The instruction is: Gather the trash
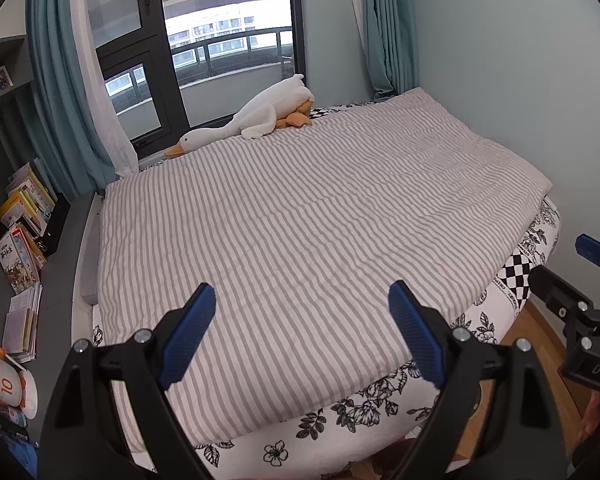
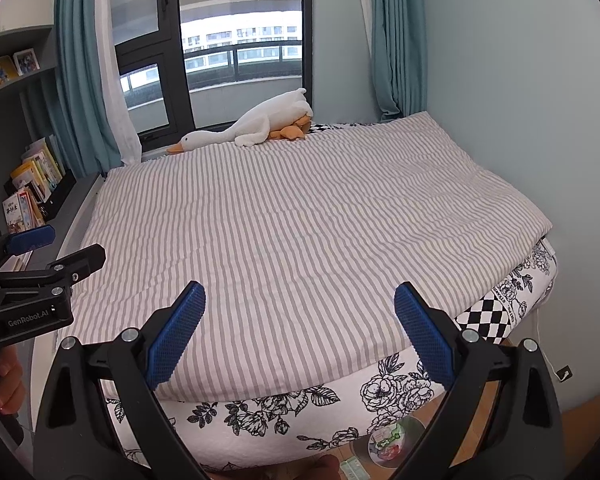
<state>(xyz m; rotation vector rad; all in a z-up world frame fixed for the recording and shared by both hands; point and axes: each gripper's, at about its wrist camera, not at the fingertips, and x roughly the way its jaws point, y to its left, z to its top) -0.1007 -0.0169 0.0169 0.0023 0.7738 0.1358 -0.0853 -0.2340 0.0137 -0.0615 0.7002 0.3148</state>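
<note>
grey-and-white striped quilt (image 1: 300,216) covers nearly the whole bed, lying flat and smooth. its near edge hangs just over the mattress, where a white sheet printed with black flowers (image 2: 260,412) shows below it, and a black-and-white checked strip (image 2: 488,316) peeks out at the right corner. the bed's right side runs close along the pale wall (image 2: 520,100). the far edge meets the window (image 1: 228,52), framed by teal curtains (image 1: 60,80), and a white plush goose (image 1: 260,116) lies stretched along that far edge. on the left, grey shelving with books (image 1: 20,216) stands tight against the bed.

open room is scarce: only a strip of wooden floor (image 1: 540,332) shows, at the foot of the bed and round its right corner.

the left gripper (image 1: 302,332) hangs over the near edge of the quilt, its blue pads spread wide with nothing between them but bedding below. the right gripper (image 2: 300,334) is beside it in the same pose, jaws wide apart and empty. a hand (image 2: 6,384) grips the left tool's handle.

the trash sits on the floor just below the foot of the bed: a crumpled clear wrapper with green and red print (image 2: 392,440) and a small pale green packet (image 2: 354,468) beside it, both partly hidden by the right gripper's frame.
</note>
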